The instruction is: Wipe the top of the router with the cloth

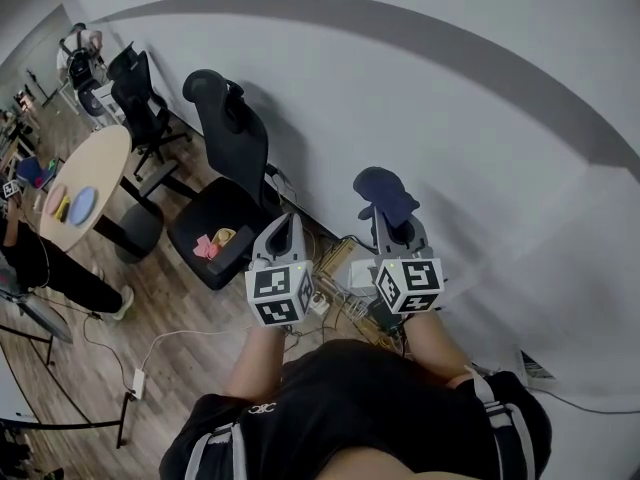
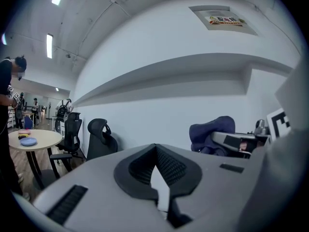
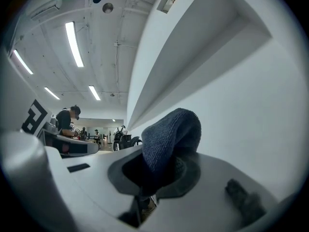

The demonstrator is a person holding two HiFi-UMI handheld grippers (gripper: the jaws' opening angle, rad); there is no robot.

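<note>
The wiping has not begun; this looks like the carry towards the router. The right hand-held gripper [image 3: 161,170] is clamped on a dark blue cloth [image 3: 171,132], which bulges up out of its jaws and is raised close to the white wall [image 1: 480,118]. The left hand-held gripper [image 2: 155,148] has its jaws closed tip to tip with nothing between them, held just left of the right one.

I cannot pick out the router for sure. It may sit in the clutter of cables and small boxes [image 1: 335,266] on the floor at the wall's foot, below and between the two grippers. If so, the next move calls for lowering the cloth and laying it flat on the router's top.

A black office chair [image 1: 225,193] stands near on the left, and loose cables could snag. A round table [image 1: 90,173] is farther left.
</note>
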